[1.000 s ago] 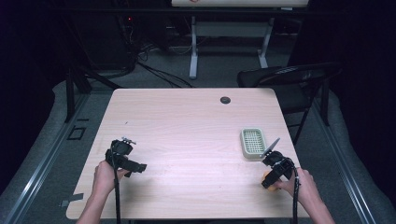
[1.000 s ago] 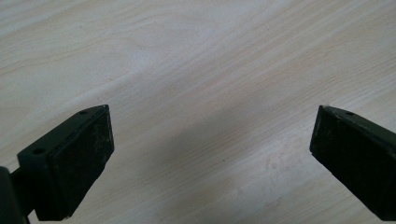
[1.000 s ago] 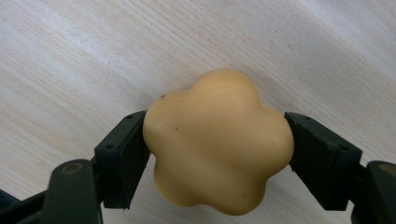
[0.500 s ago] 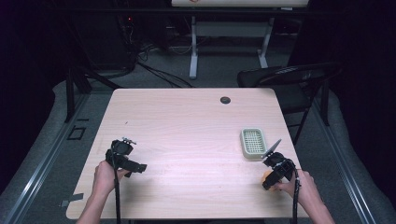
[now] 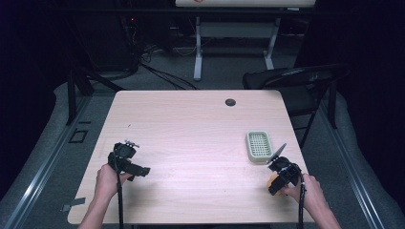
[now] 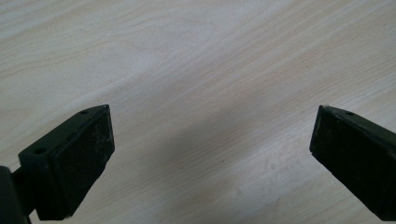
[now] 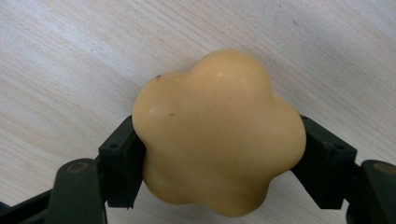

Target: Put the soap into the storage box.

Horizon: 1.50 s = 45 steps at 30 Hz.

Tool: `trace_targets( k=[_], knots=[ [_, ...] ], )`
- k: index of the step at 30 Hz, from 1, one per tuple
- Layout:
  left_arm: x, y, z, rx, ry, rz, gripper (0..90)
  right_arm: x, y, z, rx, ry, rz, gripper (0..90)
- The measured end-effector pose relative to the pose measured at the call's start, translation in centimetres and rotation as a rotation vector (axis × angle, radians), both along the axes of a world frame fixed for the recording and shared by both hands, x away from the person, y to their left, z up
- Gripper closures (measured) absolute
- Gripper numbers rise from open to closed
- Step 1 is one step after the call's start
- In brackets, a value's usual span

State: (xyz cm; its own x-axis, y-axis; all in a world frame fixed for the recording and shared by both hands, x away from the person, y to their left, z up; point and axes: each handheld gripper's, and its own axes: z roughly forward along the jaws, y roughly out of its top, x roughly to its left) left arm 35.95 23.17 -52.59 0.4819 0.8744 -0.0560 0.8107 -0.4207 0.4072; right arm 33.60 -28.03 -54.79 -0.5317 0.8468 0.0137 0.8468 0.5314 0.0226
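**Right gripper view: yellow soap clamped, tray empty**

Right gripper view, nearest, has a yellow flower-shaped soap (image 7: 217, 133) clamped between the jaws of the right hand-held gripper (image 7: 219, 154), both pads pressing its sides over the pale wood table (image 7: 70, 56); the jaws have just been closing onto it. From the high view the soap (image 5: 272, 180) is only a small yellow patch under that hand-held gripper (image 5: 277, 175) at the table's near right edge. Left gripper view looks along the left hand-held gripper (image 6: 210, 154), jaws wide apart over bare wood. The high view places it (image 5: 139, 170) near the left front of the table. Just beyond the right hand-held gripper lies a green slotted tray (image 5: 259, 146), empty. Farther off, a small dark disc (image 5: 230, 102) sits near the far edge.
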Motion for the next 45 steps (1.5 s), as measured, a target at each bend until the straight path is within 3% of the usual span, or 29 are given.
trace_targets(
  k=[6, 8, 9, 11, 16, 17, 20, 21, 25, 31, 36, 37, 45],
  knots=[
    [0.0, 0.0, 0.0, -0.002, -0.001, 0.001, 0.0, 0.0, 0.0, 0.2, -0.006, -0.005, 0.012, 27.3],
    [0.0, 0.0, 0.0, -0.002, -0.001, 0.002, 0.0, 0.0, 0.0, 0.4, 0.017, -0.011, 0.007, 27.3],
    [0.0, 0.0, 0.0, -0.003, -0.001, 0.001, 0.0, -0.2, -0.1, 0.4, 0.058, -0.056, -0.028, 27.4],
    [0.0, 0.0, 0.0, -0.003, -0.001, 0.001, 0.0, 0.2, -0.2, 1.1, 0.008, -0.012, 0.025, 27.4],
    [0.0, 0.0, 0.1, -0.006, -0.004, 0.003, 0.0, 0.0, -0.3, 1.4, 0.019, -0.024, 0.012, 27.3],
    [0.0, 0.0, 0.1, -0.006, -0.005, 0.002, 0.0, -0.3, -0.2, 1.2, 0.066, -0.061, -0.034, 27.3],
    [0.0, 0.0, 0.1, -0.008, -0.005, 0.001, 0.0, 0.2, -0.3, 2.2, 0.016, -0.022, 0.022, 27.3],
    [0.0, 0.1, 0.1, -0.006, -0.005, 0.000, 0.0, 0.0, -0.2, 1.9, 0.076, -0.077, -0.040, 27.3],
    [0.0, 0.1, 0.1, -0.008, -0.008, 0.002, 0.0, 1.0, -0.4, 3.4, 0.025, -0.040, 0.015, 27.3],
    [0.1, 0.0, 0.1, -0.008, -0.009, 0.000, 0.0, 2.0, -0.2, 4.3, 0.047, -0.073, -0.007, 27.3],
    [0.1, 0.0, 0.1, -0.006, -0.011, 0.000, 0.0, 3.6, 0.0, 5.9, 0.035, -0.064, 0.014, 27.3],
    [0.2, 0.0, 0.1, -0.006, -0.010, -0.001, 0.0, 3.7, 0.1, 5.9, 0.052, -0.087, -0.007, 27.3],
    [0.1, 0.0, 0.1, -0.004, -0.006, 0.002, 0.0, 7.1, 0.9, 6.8, 0.056, -0.082, -0.003, 27.3]
  ],
)
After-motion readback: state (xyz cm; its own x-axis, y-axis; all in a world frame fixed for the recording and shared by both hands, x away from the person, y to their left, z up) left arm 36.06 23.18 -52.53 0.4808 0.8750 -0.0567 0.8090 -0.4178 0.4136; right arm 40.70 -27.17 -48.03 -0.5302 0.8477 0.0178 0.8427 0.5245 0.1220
